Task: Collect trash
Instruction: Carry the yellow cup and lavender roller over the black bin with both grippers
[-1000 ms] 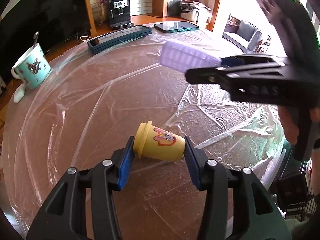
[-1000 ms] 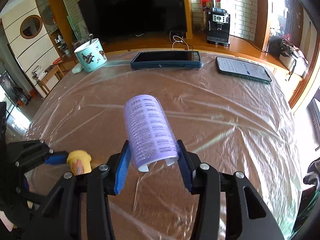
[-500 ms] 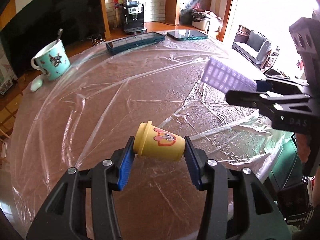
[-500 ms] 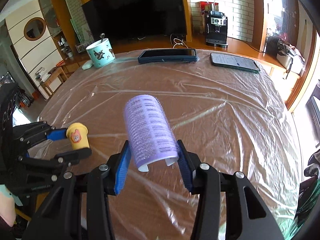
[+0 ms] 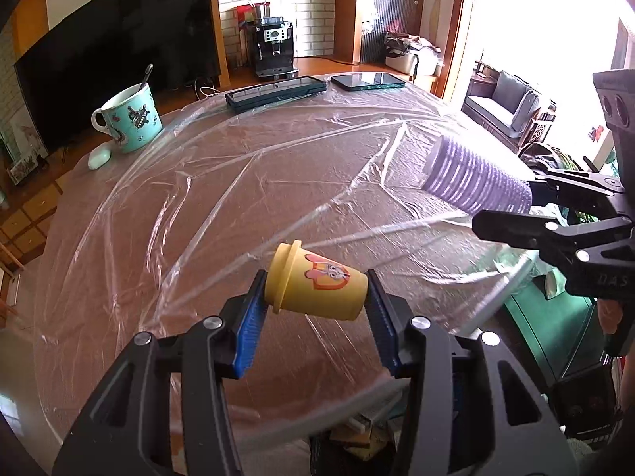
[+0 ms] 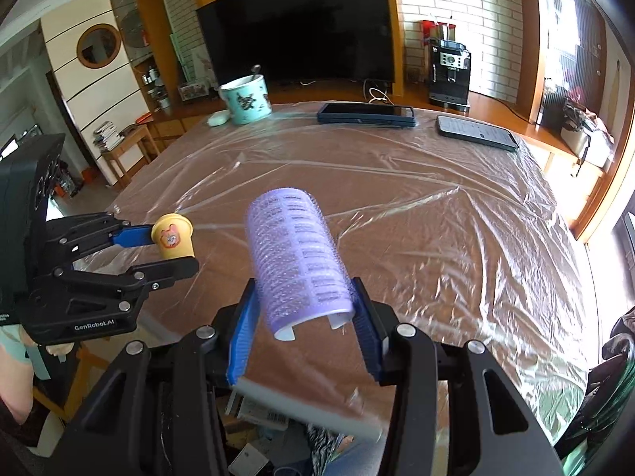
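Note:
My left gripper (image 5: 315,309) is shut on a small yellow cup (image 5: 317,283) with a cartoon print, held on its side above the table's near edge. The right wrist view shows that cup (image 6: 173,236) at the left between the left gripper's fingers (image 6: 158,267). My right gripper (image 6: 301,317) is shut on a purple hair roller (image 6: 299,261), lifted over the near edge. In the left wrist view the roller (image 5: 474,180) sticks out from the right gripper's fingers (image 5: 524,230) at the right.
The table (image 5: 198,218) is covered with wrinkled clear plastic film. At its far side stand a turquoise mug with a spoon (image 5: 129,119), a white earbud case (image 5: 99,157), a dark tablet (image 5: 276,93) and a phone (image 5: 367,80). Clutter (image 6: 258,416) lies below the near edge.
Both grippers have drawn back toward the table's near edge and risen slightly, each keeping its object. The table's edge and the clutter below it have come into view.

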